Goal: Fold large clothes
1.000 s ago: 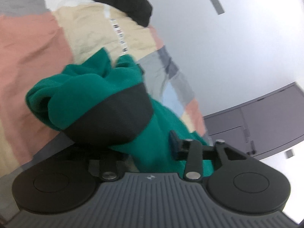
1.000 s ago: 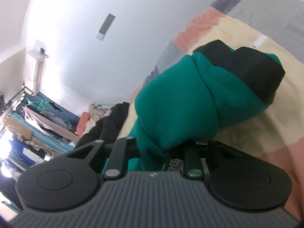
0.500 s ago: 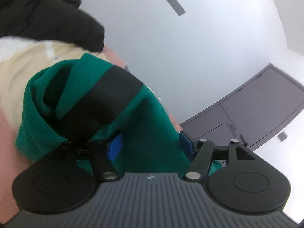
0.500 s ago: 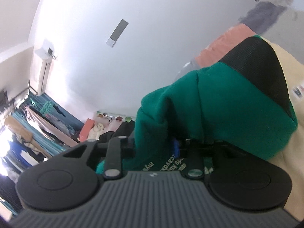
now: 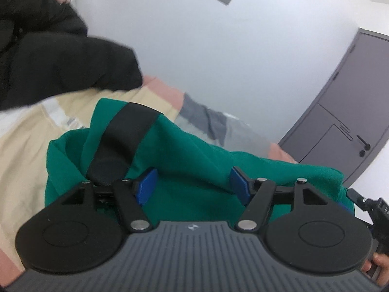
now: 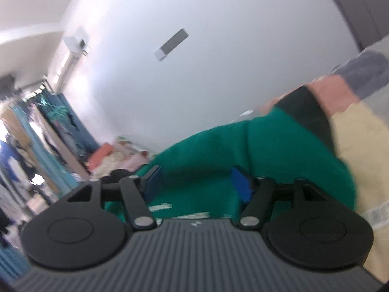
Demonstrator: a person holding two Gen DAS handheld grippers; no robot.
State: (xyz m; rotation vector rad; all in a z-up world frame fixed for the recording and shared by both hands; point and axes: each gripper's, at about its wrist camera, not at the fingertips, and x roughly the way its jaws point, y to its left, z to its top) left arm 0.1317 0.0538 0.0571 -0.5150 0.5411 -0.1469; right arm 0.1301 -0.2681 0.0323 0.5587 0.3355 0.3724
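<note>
- Left claw (image 5: 192,182): jaws spread, blue pads (image 5: 145,186) clear of the cloth. They have just been opening; the last bit of travel was small.
- Green garment (image 5: 194,155) sits bunched between and just ahead of the left claw's fingers, lying on the bed (image 5: 26,146), not gripped.
- Its black ribbed band (image 5: 121,133) is ahead and to the left of the left claw, draped over the green folds.
- A black garment (image 5: 56,56) lies further ahead and left, well apart from the claw.
- A grey door (image 5: 345,121) is far ahead to the right.
- Right claw (image 6: 198,185): jaws apart, just been opening, pads not pressing on anything.
- The same green garment (image 6: 243,150) lies between and ahead of the right claw's fingers; the frame is blurred.
- Black band (image 6: 308,114) is ahead-right of the right claw, at the garment's far edge.
- A person's fingers (image 5: 380,267) show at the left view's lower right edge, on the other claw's handle.
</note>
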